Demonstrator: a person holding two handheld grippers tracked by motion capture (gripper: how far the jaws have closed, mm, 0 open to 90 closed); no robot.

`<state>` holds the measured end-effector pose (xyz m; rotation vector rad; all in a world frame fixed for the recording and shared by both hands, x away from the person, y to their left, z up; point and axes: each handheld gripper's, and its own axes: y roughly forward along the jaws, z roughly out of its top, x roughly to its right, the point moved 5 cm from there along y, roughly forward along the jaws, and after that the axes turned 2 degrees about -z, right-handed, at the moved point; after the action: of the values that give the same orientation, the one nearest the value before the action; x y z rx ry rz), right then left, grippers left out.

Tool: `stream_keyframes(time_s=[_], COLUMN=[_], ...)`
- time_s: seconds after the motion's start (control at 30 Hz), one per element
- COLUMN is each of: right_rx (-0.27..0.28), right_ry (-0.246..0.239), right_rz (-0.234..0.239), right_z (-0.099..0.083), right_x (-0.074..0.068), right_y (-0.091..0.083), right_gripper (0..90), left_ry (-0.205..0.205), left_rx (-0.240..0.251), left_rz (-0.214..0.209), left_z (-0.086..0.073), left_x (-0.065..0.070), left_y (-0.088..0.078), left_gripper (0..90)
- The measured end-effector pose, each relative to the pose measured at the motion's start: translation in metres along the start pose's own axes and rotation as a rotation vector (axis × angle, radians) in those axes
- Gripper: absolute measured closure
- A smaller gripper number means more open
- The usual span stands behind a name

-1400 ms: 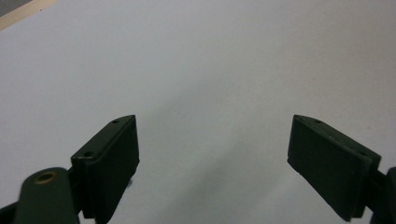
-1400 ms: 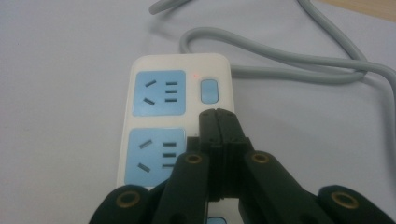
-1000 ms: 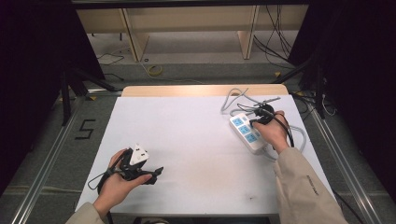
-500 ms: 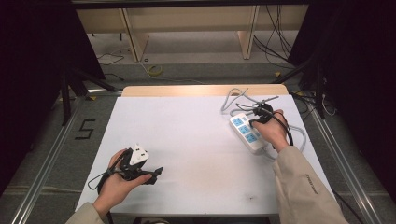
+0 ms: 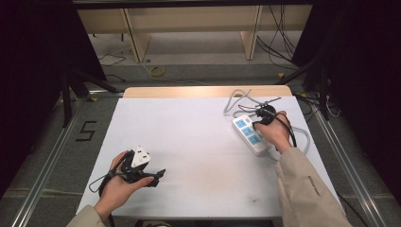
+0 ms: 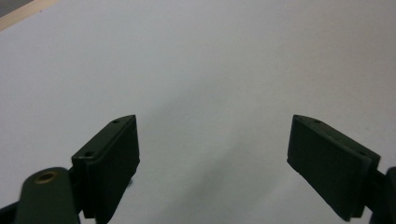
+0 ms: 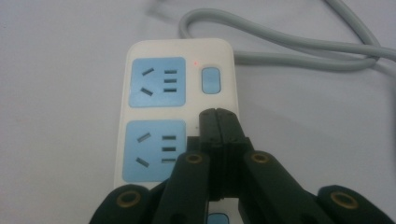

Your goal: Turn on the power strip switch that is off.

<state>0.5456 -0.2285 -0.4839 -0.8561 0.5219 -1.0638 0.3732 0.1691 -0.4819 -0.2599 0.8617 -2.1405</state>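
A white power strip (image 5: 250,134) with blue sockets lies at the right of the white table; its grey cable (image 5: 239,98) loops behind it. Close up, the power strip (image 7: 177,107) shows two blue sockets, a blue switch (image 7: 210,80) and a small red light. My right gripper (image 7: 218,113) is shut with nothing between the jaws, its tips resting over the strip's right edge beside the second socket. In the high view that right gripper (image 5: 261,118) sits on the strip. My left gripper (image 6: 212,154) stands open over bare table; the left gripper (image 5: 158,174) rests near the front left.
The table top (image 5: 189,137) is a white sheet with a wooden strip (image 5: 203,91) along its far edge. Wooden shelving and loose cables stand on the floor behind. A metal rail (image 5: 42,165) runs along the left side.
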Motion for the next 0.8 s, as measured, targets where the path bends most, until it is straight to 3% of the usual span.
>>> stream_keyframes(time_s=[0.8], right_rx=[-0.052], right_ry=[0.014], right_rz=[-0.023], right_z=[0.0038], right_x=[-0.0018], right_y=[0.0013], right_gripper=[90.0], left_ry=[0.007], left_rx=[-0.004], left_rz=[0.000], left_z=[0.0001], left_x=[0.0001], left_y=[-0.0006], left_gripper=[16.5])
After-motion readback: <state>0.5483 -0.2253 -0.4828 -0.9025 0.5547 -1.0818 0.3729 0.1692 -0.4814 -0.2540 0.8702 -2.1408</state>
